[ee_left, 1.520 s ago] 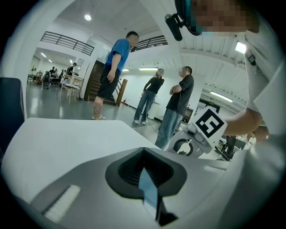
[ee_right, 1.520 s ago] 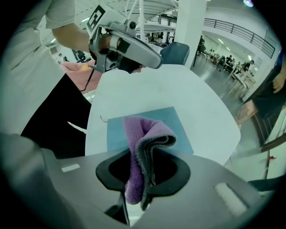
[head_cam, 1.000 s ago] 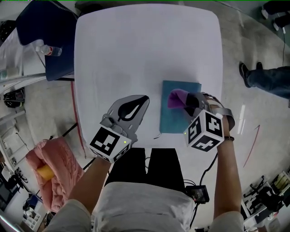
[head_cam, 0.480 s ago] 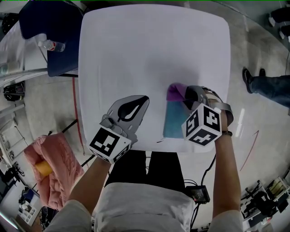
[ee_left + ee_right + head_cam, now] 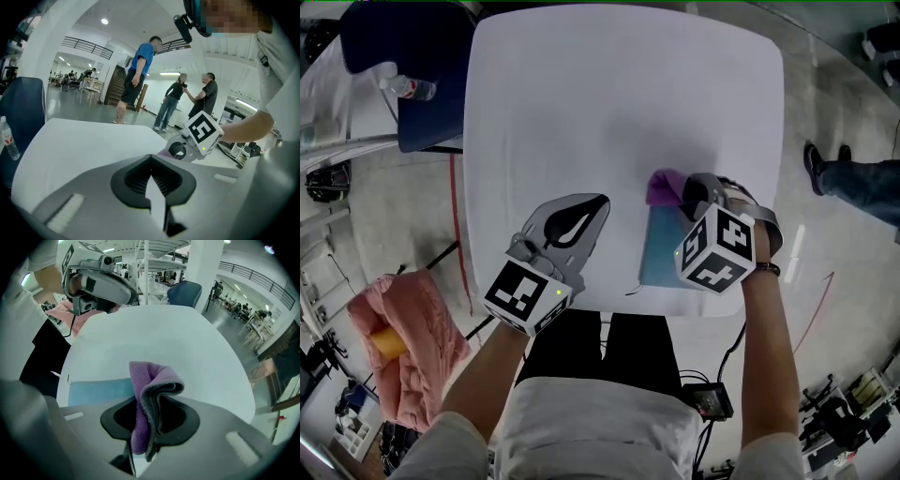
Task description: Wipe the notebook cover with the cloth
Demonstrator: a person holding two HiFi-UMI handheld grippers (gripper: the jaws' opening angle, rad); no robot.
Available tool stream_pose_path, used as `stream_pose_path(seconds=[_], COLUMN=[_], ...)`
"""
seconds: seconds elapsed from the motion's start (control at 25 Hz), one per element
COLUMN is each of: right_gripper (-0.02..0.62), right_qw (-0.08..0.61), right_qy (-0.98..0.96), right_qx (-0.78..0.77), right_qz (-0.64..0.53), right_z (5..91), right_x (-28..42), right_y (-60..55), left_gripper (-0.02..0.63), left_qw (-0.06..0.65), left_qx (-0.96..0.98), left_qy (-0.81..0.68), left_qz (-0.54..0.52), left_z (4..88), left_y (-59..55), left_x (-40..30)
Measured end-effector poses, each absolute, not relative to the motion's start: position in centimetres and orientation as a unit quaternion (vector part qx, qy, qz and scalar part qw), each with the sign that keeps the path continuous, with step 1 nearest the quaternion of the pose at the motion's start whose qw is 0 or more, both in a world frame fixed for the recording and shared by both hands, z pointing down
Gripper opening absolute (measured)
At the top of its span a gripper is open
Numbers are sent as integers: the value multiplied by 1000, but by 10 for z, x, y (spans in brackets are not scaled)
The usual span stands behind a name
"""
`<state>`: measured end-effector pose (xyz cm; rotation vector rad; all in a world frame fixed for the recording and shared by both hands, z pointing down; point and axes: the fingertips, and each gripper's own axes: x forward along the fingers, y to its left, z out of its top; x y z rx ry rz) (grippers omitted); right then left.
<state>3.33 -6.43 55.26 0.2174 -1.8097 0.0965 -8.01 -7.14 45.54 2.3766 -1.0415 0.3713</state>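
Well, the only print near me is the black-and-white square markers on my two gripper cubes; the label on the water bottle [image 5: 405, 90] beside the dark blue chair [image 5: 384, 47] is too small to read. My right forearm comes straight in over the table's near edge, and my right gripper [image 5: 682, 195] is clamped on the folded purple cloth [image 5: 664, 187] at the far end of the blue notebook [image 5: 660, 251]. The notebook lies flat near the front right edge of the white table [image 5: 581, 94]. My left gripper [image 5: 598, 202] sits over the table left of the notebook, jaws closed together on nothing
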Motion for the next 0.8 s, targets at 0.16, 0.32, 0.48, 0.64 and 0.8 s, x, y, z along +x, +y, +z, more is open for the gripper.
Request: stream_pose_path(seconds=[0.16,0.32,0.48,0.64,0.8], right_gripper=[115,115,115,114,114], right_qw=[614,613,615,611,607], right_qy=[-783,-783,-782,-784,-786], right_qx=[92,94,98,104,103], right_qz=[40,37,30,34,45], right_z=[553,553,554,553,552], right_x=[34,36,34,35,35], right_y=[-63,-61,-61,-59,-51], left_gripper=[2,2,2,2,2], left_qw=[257,257,256,255,255], left_qx=[878,878,878,880,881], left_qy=[-381,-380,-380,-377,-375], left_qz=[133,135,136,137,137], left_z=[455,455,455,454,454], left_y=[-69,-67,-68,-66,-63], left_x=[-76,-76,-78,-76,-77])
